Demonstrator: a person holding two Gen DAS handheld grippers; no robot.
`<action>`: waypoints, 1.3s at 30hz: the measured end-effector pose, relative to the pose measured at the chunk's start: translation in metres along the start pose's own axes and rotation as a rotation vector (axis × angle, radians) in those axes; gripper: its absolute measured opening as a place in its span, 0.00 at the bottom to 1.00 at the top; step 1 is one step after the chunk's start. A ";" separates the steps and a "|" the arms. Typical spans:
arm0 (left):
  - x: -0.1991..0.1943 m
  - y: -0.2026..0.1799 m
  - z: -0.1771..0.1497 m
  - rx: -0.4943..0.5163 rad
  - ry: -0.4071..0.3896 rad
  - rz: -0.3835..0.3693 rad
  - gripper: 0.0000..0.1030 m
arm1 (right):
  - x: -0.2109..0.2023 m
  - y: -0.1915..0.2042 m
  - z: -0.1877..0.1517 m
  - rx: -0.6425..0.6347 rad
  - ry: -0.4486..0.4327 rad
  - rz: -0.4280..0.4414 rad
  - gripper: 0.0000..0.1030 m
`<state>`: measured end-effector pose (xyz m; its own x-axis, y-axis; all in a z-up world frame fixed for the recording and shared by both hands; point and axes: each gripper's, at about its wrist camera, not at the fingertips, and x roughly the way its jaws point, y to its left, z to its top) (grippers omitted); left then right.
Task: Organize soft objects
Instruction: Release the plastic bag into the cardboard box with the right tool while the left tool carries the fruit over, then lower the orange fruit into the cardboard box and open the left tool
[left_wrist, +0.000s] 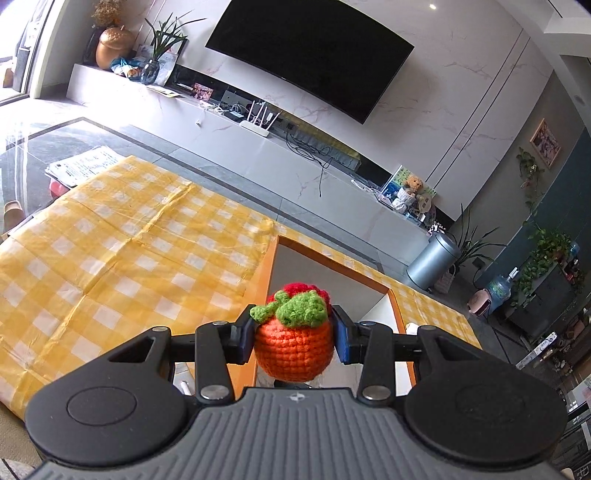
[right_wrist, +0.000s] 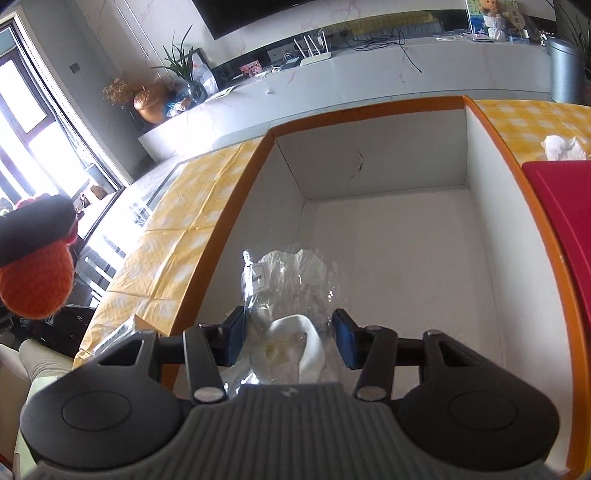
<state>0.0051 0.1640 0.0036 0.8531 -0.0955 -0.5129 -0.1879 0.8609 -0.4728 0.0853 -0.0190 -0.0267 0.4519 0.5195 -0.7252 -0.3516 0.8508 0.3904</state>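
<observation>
Each gripper has a grey ribbed body with a small round emblem at its front edge, flanked by two black round housings with raised discs. Black linkage arms with silver screws run forward from that body to blue-padded fingers.

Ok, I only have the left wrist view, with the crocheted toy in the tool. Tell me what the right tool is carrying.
Observer: The right tool is closed on a white soft item in clear plastic wrap.
Operator: Say where it hangs.
Observer: Over the open box, whose floor looks bare ahead of it.
Operator: Report anything beside the box on that side.
Observer: A red flat object lies against the box's right rim, and a crumpled white tissue sits on the checked cloth behind it.
</observation>
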 end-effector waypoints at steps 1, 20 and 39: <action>0.000 0.001 0.000 -0.003 0.001 0.001 0.46 | 0.002 0.001 -0.001 0.004 0.003 -0.002 0.49; 0.000 -0.006 -0.001 0.014 0.003 -0.007 0.46 | -0.035 0.005 -0.003 -0.170 -0.081 0.082 0.92; 0.085 -0.072 -0.057 0.269 0.254 -0.060 0.46 | -0.143 -0.087 -0.009 0.003 -0.342 -0.134 0.94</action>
<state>0.0639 0.0652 -0.0466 0.7044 -0.2416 -0.6675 0.0224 0.9474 -0.3193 0.0436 -0.1675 0.0376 0.7422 0.3988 -0.5386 -0.2681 0.9133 0.3067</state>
